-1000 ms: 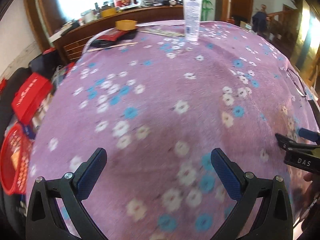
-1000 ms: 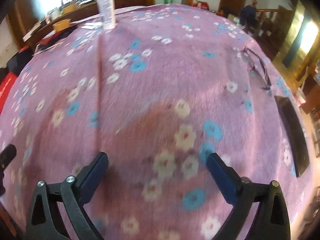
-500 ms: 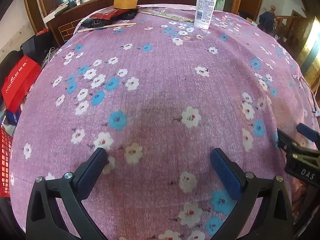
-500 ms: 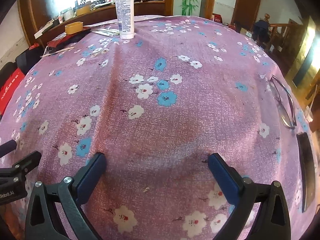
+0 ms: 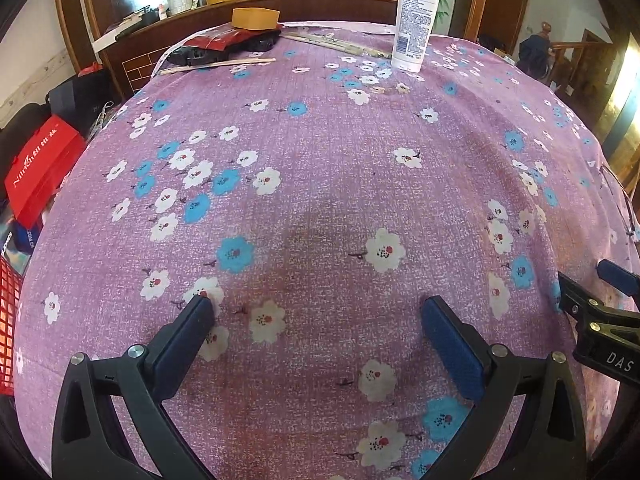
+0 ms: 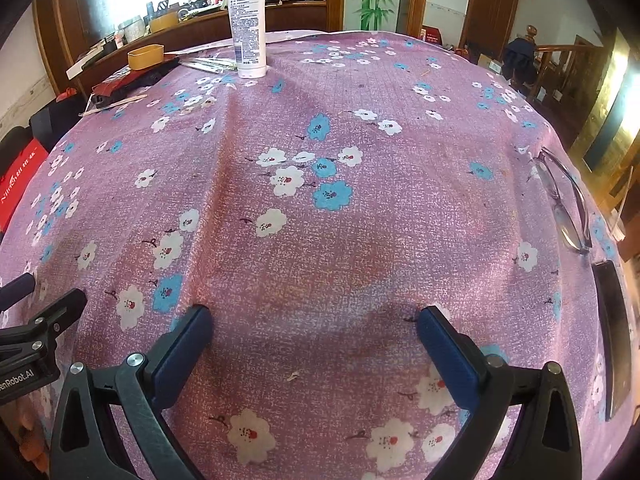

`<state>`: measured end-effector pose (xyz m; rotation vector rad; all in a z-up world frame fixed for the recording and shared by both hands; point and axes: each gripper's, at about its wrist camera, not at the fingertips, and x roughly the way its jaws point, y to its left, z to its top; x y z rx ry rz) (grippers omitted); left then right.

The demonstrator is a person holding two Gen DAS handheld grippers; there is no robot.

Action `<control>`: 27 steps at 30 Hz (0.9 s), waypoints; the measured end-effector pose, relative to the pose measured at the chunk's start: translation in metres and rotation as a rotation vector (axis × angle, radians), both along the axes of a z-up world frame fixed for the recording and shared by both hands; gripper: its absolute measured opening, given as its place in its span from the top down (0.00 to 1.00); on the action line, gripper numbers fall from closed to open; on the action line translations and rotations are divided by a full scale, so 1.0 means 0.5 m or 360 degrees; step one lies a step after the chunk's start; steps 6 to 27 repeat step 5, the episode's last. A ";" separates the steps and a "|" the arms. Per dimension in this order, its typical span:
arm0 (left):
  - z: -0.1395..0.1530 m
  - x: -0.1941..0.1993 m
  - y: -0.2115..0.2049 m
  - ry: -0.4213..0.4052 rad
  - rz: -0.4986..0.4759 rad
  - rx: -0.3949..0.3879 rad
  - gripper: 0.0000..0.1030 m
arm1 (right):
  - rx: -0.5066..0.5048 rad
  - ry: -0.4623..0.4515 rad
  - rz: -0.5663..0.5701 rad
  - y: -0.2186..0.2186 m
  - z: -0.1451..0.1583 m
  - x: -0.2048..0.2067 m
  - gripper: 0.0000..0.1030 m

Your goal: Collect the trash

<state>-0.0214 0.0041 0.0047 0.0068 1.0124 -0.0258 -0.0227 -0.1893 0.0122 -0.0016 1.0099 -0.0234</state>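
A round table wears a purple flowered cloth (image 5: 320,140) (image 6: 360,220). At its far edge lie a red wrapper (image 5: 214,40) (image 6: 114,86), a wooden stick (image 5: 218,66) (image 6: 116,103), a yellow box (image 5: 255,18) (image 6: 146,56), flat paper strips (image 5: 340,44) (image 6: 208,65) and an upright white lotion tube (image 5: 416,16) (image 6: 247,20). My left gripper (image 5: 316,312) hangs open over the near cloth with nothing between its fingers. My right gripper (image 6: 314,320) is open too, beside it. A small crumb (image 6: 293,376) lies between the right fingers.
Eyeglasses (image 6: 568,204) and a dark phone (image 6: 612,332) lie near the table's right edge. A red basket (image 5: 8,320) and a red bag (image 5: 40,168) sit on the left beyond the table. A wooden counter (image 5: 280,0) with clutter runs behind.
Both grippers have steadied and drawn back a little, so the far-edge items sit lower in view. Their jaws stayed open.
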 end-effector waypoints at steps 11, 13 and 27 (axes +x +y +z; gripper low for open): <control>0.000 0.000 0.000 0.0001 0.0000 0.0004 0.00 | 0.0000 0.0000 0.0000 0.001 0.000 0.000 0.00; 0.000 0.000 0.000 0.0001 0.0000 0.0004 0.00 | 0.0000 0.0000 0.0000 0.001 0.000 0.000 0.00; 0.000 0.000 0.000 0.0001 0.0000 0.0004 0.00 | 0.0000 0.0000 0.0000 0.001 0.000 0.000 0.00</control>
